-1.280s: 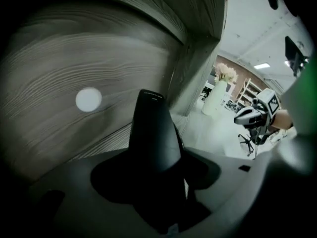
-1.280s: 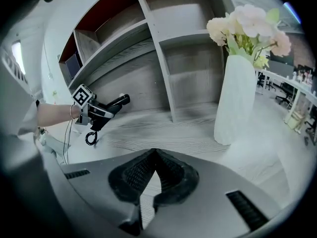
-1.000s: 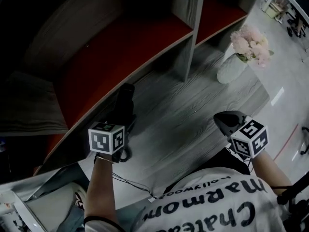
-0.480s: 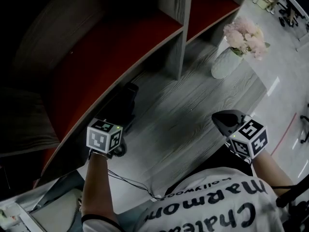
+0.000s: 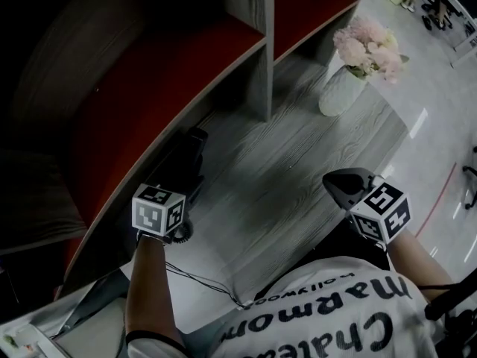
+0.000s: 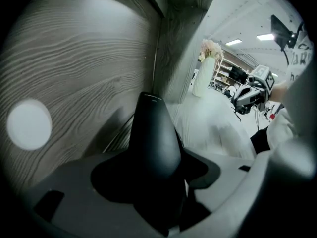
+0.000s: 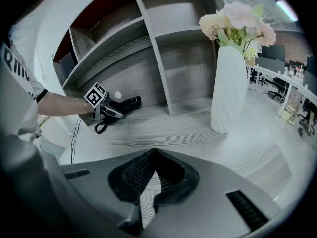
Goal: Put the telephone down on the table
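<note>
The black telephone handset is held in my left gripper, low over the grey wood table and under the bottom shelf. In the left gripper view the handset fills the space between the jaws and points at the shelf's back wall. Whether its far end rests on the table I cannot tell. From the right gripper view, the telephone and the left gripper show at the far left. My right gripper hangs at the table's near right edge, its tips together and empty.
A coiled cord hangs below the left gripper, and a thin cable trails off the table's edge. A white vase with pink flowers stands at the far right. An upright shelf divider meets the table behind the telephone.
The head view has swung, so the shelf and vase sit further left. My left gripper keeps the same hold on the handset in nearly the same place. The right gripper has barely moved.
</note>
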Tool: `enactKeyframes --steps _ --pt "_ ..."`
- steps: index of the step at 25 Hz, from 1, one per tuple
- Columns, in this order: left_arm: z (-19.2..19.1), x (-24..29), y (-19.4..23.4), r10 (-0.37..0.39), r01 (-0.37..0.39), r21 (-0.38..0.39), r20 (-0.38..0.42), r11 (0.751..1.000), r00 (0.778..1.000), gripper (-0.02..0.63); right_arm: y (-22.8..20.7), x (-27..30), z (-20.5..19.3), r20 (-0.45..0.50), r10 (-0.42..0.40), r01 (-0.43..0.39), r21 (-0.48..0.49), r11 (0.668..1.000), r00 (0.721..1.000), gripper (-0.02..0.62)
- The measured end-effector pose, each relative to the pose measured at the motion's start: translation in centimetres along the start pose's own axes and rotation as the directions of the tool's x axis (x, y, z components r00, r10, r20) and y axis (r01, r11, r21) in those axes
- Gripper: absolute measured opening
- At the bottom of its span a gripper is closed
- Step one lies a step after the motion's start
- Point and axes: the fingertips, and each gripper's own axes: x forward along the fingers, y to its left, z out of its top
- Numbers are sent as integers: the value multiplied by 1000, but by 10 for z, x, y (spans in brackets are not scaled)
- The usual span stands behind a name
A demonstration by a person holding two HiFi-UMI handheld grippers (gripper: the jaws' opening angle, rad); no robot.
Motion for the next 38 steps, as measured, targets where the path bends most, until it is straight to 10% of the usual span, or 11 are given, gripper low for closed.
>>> enactKeyframes --steps 38 --pt "-10 26 -10 67 -30 255 -136 966 988 276 20 -7 -15 2 -12 12 27 1000 1000 6"
